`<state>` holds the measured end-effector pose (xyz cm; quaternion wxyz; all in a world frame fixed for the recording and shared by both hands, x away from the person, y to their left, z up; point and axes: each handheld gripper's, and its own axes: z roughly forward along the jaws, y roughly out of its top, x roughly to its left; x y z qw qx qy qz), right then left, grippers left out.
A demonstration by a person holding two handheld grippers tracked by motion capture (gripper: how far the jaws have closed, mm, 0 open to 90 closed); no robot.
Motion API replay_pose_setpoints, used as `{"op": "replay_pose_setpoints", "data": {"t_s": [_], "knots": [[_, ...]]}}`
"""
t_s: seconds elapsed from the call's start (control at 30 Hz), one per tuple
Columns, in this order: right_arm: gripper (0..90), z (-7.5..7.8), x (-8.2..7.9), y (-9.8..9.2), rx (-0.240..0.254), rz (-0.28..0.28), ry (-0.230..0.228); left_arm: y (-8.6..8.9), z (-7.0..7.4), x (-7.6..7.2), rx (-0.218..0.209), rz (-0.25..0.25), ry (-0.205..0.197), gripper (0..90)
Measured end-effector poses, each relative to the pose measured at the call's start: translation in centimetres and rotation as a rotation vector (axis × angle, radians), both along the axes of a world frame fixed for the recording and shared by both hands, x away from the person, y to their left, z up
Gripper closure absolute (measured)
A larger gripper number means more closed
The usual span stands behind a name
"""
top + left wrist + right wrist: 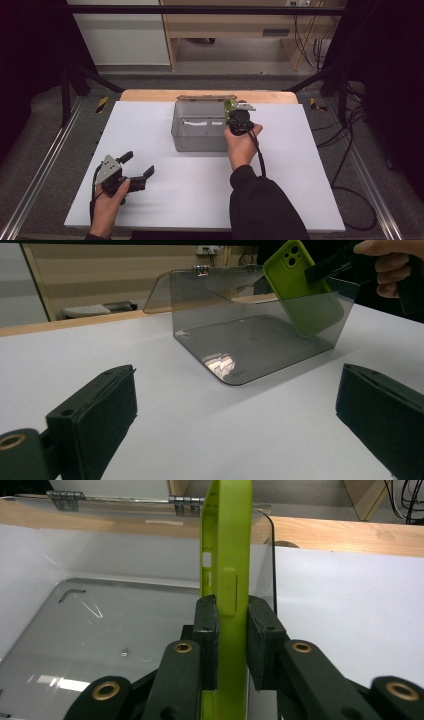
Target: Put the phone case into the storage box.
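The right claw (232, 645) is clamped on a lime-green phone case (226, 560), its two black jaws pressing the case's flat sides so that the case stands on edge between them, seen edge-on in the right gripper view with its button cutouts facing the camera. In the high view the right claw (233, 111) sits at the right rim of a smoky clear plastic box (197, 131), held by the person's right hand (241, 142), whose dark sleeve (262, 205) reaches in from the bottom edge. From the left gripper view the phone case (300, 287) is tilted, its lower part already inside the box (240, 335) behind the see-through wall and its camera end still above the rim. The box's hinged lid (200, 282) is swung open toward the far side. The left claw (137, 167) rests near the front left of the white tabletop (150, 130), well apart from the box, its jaws spread wide with nothing between them, held by the left hand (107, 205).
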<state>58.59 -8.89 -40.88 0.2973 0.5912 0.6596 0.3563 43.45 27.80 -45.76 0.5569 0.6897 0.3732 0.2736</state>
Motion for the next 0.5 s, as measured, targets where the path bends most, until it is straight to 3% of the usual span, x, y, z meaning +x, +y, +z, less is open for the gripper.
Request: {"op": "replay_pose_setpoints", "data": {"t_s": [0.5], "knots": [[76.8,-0.01,0.18,0.13,0.0,-0.002,0.0,-0.04,-0.01,0.01,0.0,0.0,0.0,2.8]]}}
